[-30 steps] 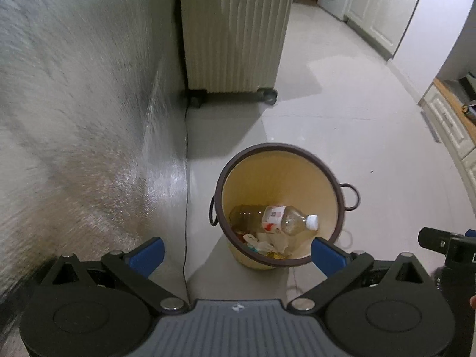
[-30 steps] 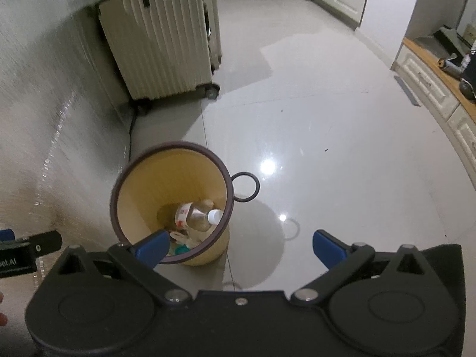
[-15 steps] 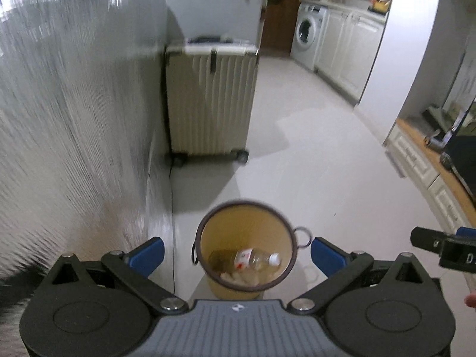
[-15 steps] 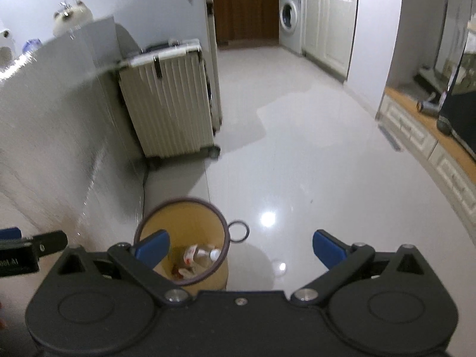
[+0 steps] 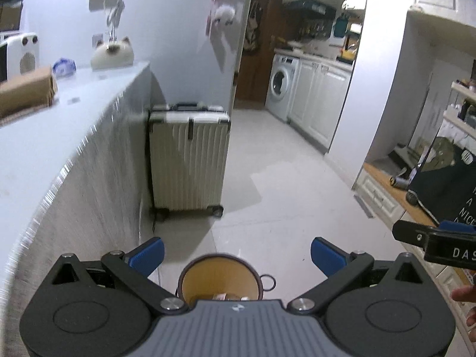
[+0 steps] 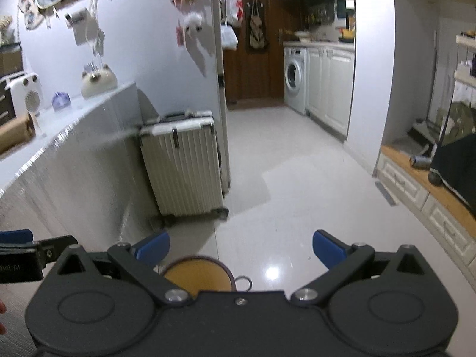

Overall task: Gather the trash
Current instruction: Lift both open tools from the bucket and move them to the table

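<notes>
A yellow trash bin with a dark rim (image 5: 220, 279) stands on the floor low in the left wrist view, with the top of a plastic bottle (image 5: 227, 297) just showing inside it. The bin also shows in the right wrist view (image 6: 197, 275), mostly hidden behind the gripper body. My left gripper (image 5: 237, 257) is open and empty, well above the bin. My right gripper (image 6: 241, 248) is open and empty, also high above the floor. Each gripper appears at the edge of the other's view.
A cream ribbed suitcase (image 5: 189, 160) stands against the grey counter (image 5: 59, 136) on the left. A washing machine (image 5: 281, 87) and white cabinets (image 5: 321, 104) line the far right. A low wooden-topped drawer unit (image 6: 428, 196) runs along the right.
Both grippers have risen and tilted up from the bin. The bin has shrunk and slid to the bottom of both views; the counter top and far kitchen have come into sight.
</notes>
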Available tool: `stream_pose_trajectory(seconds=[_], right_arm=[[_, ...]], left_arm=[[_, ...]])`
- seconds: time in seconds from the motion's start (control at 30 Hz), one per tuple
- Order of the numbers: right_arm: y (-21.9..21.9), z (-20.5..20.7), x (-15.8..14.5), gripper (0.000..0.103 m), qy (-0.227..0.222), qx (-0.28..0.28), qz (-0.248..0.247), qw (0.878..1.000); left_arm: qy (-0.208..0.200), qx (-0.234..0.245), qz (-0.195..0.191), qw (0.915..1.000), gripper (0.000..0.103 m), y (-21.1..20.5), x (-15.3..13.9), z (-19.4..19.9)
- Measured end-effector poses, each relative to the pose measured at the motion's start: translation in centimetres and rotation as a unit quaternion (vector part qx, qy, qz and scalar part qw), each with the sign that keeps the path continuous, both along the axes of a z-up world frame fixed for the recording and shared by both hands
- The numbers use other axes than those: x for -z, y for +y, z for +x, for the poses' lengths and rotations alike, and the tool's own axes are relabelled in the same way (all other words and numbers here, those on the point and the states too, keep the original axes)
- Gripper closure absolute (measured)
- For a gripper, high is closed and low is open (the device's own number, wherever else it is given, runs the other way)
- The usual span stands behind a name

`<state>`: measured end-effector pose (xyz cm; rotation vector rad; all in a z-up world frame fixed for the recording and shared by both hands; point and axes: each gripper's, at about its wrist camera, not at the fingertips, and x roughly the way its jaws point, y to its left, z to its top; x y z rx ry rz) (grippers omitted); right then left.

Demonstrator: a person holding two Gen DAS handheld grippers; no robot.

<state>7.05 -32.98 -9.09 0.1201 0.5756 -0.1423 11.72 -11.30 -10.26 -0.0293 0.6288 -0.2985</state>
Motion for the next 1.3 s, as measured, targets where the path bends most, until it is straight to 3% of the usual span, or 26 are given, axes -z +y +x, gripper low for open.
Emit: stream_pose_trajectory(seconds=[0.37,0.67,0.97,1.2,1.3], right_arm=[[2.8,-2.8,-6.2,0.0,-0.076,-0.037,0.001,0.996],[6.4,-2.5,-9.2,0.0,-0.114,-0.071,0.019,0.991],[11.4,0.7,-10.4,0.0,-0.11,-0.106,0.043,0.987],[15.5,4.0,-10.3,0.0,-0.097,-0.121,0.034,0.987],[17.4,5.6,-10.2,0.0,-0.096,-0.135,0.037,0.986]], left_arm=[[-0.074,-0.023,-0.009,0.997,0.0,4.1,-7.2,-4.0],[-0.118,-0.066,0.013,0.9907,0.0,9.8,-11.7,-4.8],[-0.144,-0.097,0.038,0.984,0.0,17.2,-14.6,-2.6],[-0.146,-0.136,0.038,0.9792,0.0,24.6,-15.7,1.2],[-0.14,-0.156,0.02,0.9777,0.0,28.3,-15.5,3.3]])
